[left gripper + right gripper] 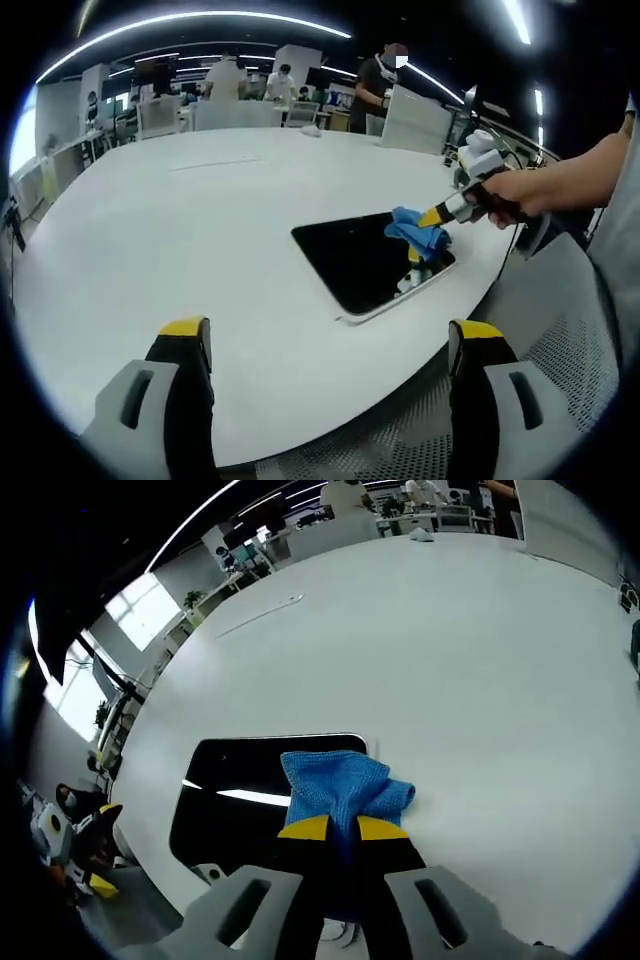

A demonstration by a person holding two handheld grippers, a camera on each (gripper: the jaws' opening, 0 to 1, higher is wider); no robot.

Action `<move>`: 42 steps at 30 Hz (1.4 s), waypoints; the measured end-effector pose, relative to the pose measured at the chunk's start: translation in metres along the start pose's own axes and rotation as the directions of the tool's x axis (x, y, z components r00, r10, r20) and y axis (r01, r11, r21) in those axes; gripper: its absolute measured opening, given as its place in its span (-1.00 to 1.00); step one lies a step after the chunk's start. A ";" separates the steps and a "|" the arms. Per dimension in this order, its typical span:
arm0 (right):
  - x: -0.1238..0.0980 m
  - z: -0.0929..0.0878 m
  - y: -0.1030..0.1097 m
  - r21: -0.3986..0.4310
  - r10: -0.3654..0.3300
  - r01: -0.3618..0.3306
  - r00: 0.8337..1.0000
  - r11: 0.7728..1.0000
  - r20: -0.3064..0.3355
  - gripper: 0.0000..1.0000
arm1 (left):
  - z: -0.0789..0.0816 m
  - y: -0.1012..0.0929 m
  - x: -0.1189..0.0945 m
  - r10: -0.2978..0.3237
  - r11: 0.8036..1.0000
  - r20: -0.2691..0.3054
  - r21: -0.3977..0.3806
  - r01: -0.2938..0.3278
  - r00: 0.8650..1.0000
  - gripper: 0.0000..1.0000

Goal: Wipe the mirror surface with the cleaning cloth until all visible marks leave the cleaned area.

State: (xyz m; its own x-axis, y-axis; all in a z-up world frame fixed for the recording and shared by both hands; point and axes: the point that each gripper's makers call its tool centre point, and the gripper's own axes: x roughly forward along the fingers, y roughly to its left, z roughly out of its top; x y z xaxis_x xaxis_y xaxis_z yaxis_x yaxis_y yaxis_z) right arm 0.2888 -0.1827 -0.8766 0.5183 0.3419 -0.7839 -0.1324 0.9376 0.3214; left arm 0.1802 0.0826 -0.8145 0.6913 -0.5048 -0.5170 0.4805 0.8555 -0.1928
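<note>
A dark rectangular mirror [360,258] [235,785] lies flat on the white table [200,220] near its front edge. A blue cleaning cloth [415,230] [340,785] rests on the mirror's right part, and my right gripper [343,828] [440,212] is shut on it, held by a person's hand [510,190]. My left gripper [330,335] stands open over the table's near edge, left of and short of the mirror, with nothing between its yellow-tipped fingers [183,328].
The big white table [450,660] stretches away behind the mirror. A grey mesh chair [560,330] stands at the near right. Chairs, desks and several people [375,85] are at the far side of the room.
</note>
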 end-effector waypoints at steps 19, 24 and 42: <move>-0.005 -0.013 0.005 0.009 -0.032 0.032 0.999 0.999 -0.002 -0.94 | 0.002 -0.003 -0.001 -0.018 1.000 0.012 0.016 0.017 1.000 0.97; -0.010 -0.018 0.007 0.015 -0.038 0.038 0.999 0.999 0.002 -0.94 | 0.001 -0.001 -0.001 -0.017 1.000 0.011 0.024 0.016 1.000 0.93; -0.019 -0.037 0.012 0.024 -0.018 0.018 1.000 1.000 -0.017 -0.94 | 0.020 0.000 -0.018 -0.009 1.000 0.050 -0.017 0.010 0.999 0.98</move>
State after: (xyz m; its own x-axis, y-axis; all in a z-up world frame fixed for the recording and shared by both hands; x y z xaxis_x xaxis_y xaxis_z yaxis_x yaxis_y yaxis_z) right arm 0.2454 -0.1754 -0.8773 0.5063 0.3262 -0.7983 -0.1025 0.9419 0.3199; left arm 0.1787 0.0889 -0.7889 0.7130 -0.5176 -0.4729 0.4778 0.8524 -0.2125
